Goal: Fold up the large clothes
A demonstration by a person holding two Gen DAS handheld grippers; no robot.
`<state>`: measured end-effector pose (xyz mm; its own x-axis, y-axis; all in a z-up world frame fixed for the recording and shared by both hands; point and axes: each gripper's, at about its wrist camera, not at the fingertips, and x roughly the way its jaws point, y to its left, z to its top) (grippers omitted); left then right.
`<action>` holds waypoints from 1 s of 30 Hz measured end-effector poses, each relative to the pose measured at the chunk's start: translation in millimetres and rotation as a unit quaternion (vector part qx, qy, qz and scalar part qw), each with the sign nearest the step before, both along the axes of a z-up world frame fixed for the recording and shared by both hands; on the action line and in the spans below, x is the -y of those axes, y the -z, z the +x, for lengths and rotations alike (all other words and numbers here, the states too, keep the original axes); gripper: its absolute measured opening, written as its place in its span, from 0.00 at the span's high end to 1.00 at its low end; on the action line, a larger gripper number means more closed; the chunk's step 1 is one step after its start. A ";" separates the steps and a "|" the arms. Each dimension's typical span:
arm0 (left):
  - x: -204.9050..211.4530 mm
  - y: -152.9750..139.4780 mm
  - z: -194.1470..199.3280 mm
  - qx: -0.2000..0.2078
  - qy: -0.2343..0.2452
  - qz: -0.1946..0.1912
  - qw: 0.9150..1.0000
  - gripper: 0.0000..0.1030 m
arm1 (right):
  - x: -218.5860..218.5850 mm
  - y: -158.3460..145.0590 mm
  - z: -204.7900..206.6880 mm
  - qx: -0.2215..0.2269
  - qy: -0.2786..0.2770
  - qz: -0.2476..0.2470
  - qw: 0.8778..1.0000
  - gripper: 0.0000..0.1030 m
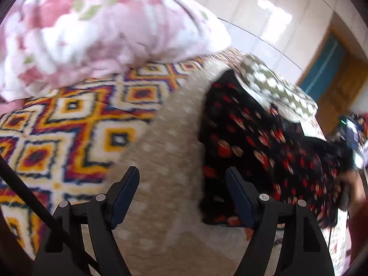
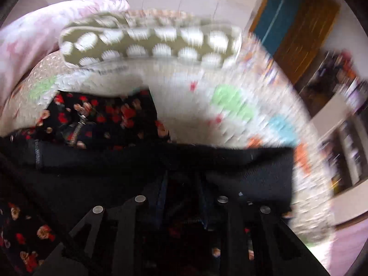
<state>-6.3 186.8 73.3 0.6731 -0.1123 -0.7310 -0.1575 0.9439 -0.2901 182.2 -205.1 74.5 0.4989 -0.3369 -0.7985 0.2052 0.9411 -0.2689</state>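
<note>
Left gripper (image 1: 182, 197) hovering over beige cloth (image 1: 165, 142), fingers spread, holding nothing — right gripper (image 2: 181, 203) pinching the black floral garment (image 2: 103, 117), dark hem draping its fingers.

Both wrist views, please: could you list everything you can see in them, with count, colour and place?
Floral garment: one, black with red and peach flowers, lying on the bed to the right of the left gripper; its black inner edge is pinched in the right gripper, zipper visible.
Polka-dot cushion: one, olive with white dots, beyond the garment.
Floral duvet: one, pink and white, bunched at the far left.
Patterned blanket: one, orange, red and navy diamonds on white, under the duvet.
Beige cloth: one, beige with pale dots, under the left gripper.
Door: one, wood frame with teal panel, background right.
Left gripper: black, open, holding nothing.
Right gripper: black, closed on the garment.
</note>
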 end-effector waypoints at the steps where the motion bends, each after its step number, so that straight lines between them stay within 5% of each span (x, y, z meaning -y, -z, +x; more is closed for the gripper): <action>1: -8.1 -2.1 -1.6 0.002 -0.010 -0.001 1.000 0.26 | -15.5 -14.9 -12.4 0.026 -0.014 -0.026 0.999 0.71; 5: -35.7 -6.3 -9.3 0.008 -0.049 0.027 0.998 0.26 | -72.6 -53.4 -59.7 0.071 -0.098 0.023 0.992 0.61; 8: -53.8 -4.9 -13.8 0.006 -0.077 0.053 0.996 0.26 | -128.3 -57.3 -81.7 0.033 -0.180 0.125 0.975 0.61; 10: -65.3 -3.4 -16.6 0.004 -0.087 0.051 0.995 0.26 | -166.0 -49.7 -89.7 0.010 -0.218 0.164 0.962 0.77; 14: -81.4 -2.3 -20.5 0.006 -0.098 0.040 0.994 0.26 | -237.4 -19.2 -82.4 -0.027 -0.255 0.192 0.947 0.79; 18: -90.1 -2.2 -22.0 0.007 -0.105 0.024 0.994 0.26 | -281.6 21.1 -62.3 -0.065 -0.245 0.166 0.953 0.74; 22: -91.1 -1.7 -20.0 0.007 -0.102 0.019 0.995 0.26 | -289.5 5.0 -61.9 -0.072 -0.256 0.147 0.953 0.73; 26: -88.9 -1.9 -19.1 0.010 -0.095 0.004 0.995 0.26 | -276.6 -23.1 -48.8 -0.012 -0.231 0.165 0.959 0.73; 30: -81.9 0.0 -16.2 0.009 -0.087 0.018 0.996 0.26 | -281.9 -1.4 -10.1 -0.036 -0.186 0.147 0.971 0.73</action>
<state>-22.4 268.7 73.3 0.6938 0.0331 -0.7194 -0.3143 0.9127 -0.2611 172.1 76.8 75.8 0.4818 0.1040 -0.8701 -0.1724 0.9848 0.0223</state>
